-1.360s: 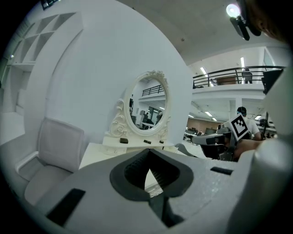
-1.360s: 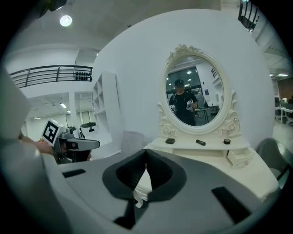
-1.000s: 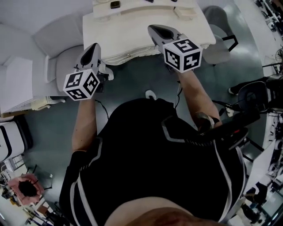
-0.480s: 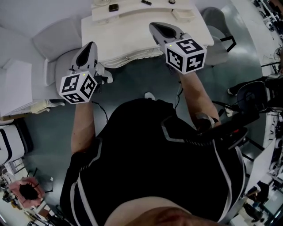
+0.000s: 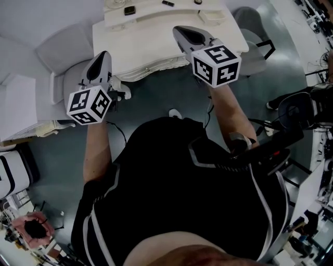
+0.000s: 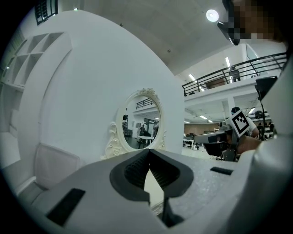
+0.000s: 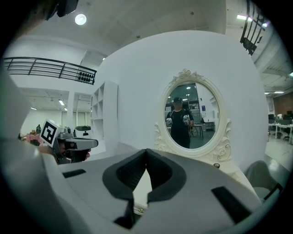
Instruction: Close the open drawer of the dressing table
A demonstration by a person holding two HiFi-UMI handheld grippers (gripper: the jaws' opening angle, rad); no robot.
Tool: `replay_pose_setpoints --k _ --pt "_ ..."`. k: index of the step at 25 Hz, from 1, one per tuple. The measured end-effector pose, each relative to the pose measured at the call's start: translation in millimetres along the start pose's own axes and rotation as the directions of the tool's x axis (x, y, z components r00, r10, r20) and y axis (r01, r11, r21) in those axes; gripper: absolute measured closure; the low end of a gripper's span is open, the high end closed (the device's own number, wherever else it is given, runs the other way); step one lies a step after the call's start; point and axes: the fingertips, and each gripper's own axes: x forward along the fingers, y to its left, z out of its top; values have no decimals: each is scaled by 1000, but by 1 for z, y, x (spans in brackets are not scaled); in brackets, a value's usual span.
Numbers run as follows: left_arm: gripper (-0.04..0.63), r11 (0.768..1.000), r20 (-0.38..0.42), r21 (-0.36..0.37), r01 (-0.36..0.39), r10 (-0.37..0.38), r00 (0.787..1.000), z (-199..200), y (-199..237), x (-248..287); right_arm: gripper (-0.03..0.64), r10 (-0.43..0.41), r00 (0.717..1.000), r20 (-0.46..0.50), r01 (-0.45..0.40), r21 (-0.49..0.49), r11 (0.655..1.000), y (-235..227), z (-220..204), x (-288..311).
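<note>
The cream dressing table (image 5: 151,41) stands ahead of me, its scalloped front edge (image 5: 151,67) facing me; how far the drawer stands out I cannot tell from above. My left gripper (image 5: 102,55) is shut and empty, hovering at the table's left front corner. The right gripper (image 5: 180,30), also shut and empty, hangs over the table's right part. In the left gripper view the left gripper (image 6: 149,151) points at the oval mirror (image 6: 142,122). Below the right gripper (image 7: 146,151), a small brass knob (image 7: 139,210) on the cream front shows through the gap.
A white padded seat (image 5: 70,78) stands left of the table and a grey chair (image 5: 255,36) right of it. Small items (image 5: 130,10) lie on the table's back shelf. A black office chair (image 5: 302,111) is at my right. The oval mirror (image 7: 192,114) shows my reflection.
The left gripper has drifted a little left and toward me in the head view. The right gripper has barely moved. Both stay shut.
</note>
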Motion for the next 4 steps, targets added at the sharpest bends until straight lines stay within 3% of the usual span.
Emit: replay_pose_setpoints --k 4 --pt "591 1000 -2 1 -8 8 1000 2 2 -3 614 -4 1000 -2 4 2 1000 0 1 0"
